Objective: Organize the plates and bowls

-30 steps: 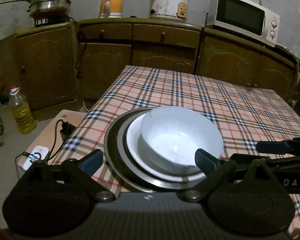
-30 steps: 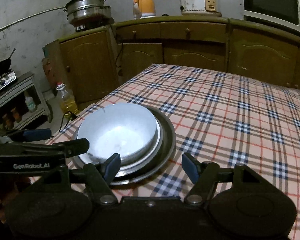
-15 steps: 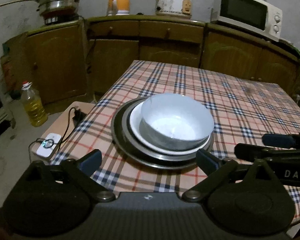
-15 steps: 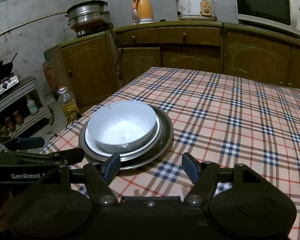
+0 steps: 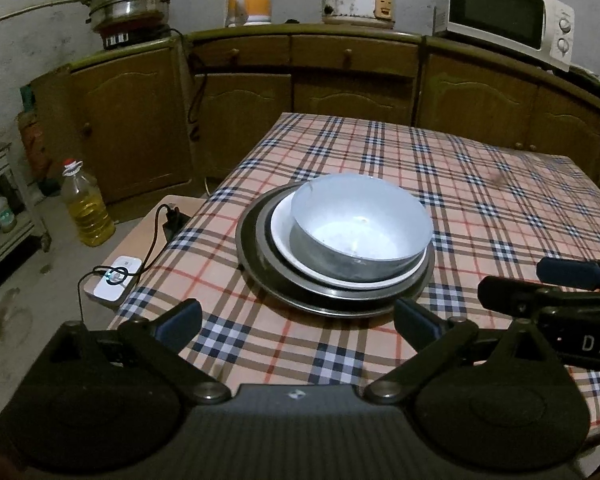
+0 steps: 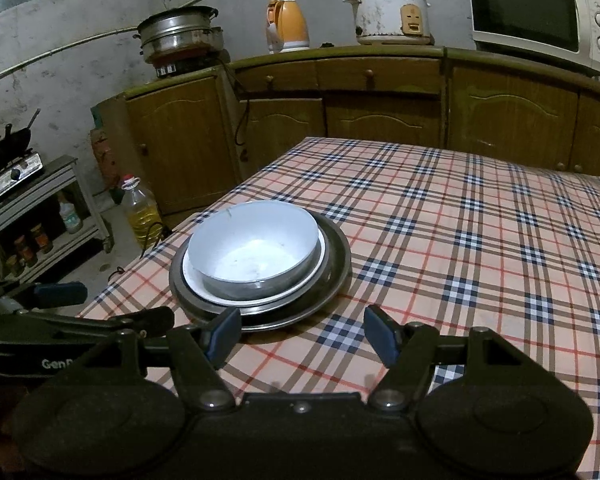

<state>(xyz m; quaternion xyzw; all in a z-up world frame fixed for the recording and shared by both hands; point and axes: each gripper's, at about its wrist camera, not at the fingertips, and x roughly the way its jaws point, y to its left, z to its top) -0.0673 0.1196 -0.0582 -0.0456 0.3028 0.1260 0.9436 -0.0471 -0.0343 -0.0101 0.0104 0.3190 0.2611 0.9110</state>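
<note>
I see a stack of dishes on the checked tablecloth [image 5: 480, 184], straight ahead of my left gripper [image 5: 296, 322] and a little ahead and to the left of my right gripper [image 6: 302, 336].

On top sits a round metal bowl [image 5: 360, 228]. It is pale and shiny inside, with grey sides, and it looks empty, though the light is dim so I can't be sure about small bits in it. The bowl sits on a white plate [image 5: 284, 232]. The white plate lies on a dark metal plate [image 5: 252, 248], which is the biggest of all and touches the cloth. The rims show like rings, one inside the next. From the right wrist view I see the same bowl [image 6: 256, 248] standing flat, not tipped.

My left gripper has its blue pads [image 5: 180, 324] wide apart and holds nothing. The stack is just past the tips, not between them.

My right gripper is wide open too, with nothing in it. Its left pad is near the big plate's edge, but I can't tell if it touches.
</note>
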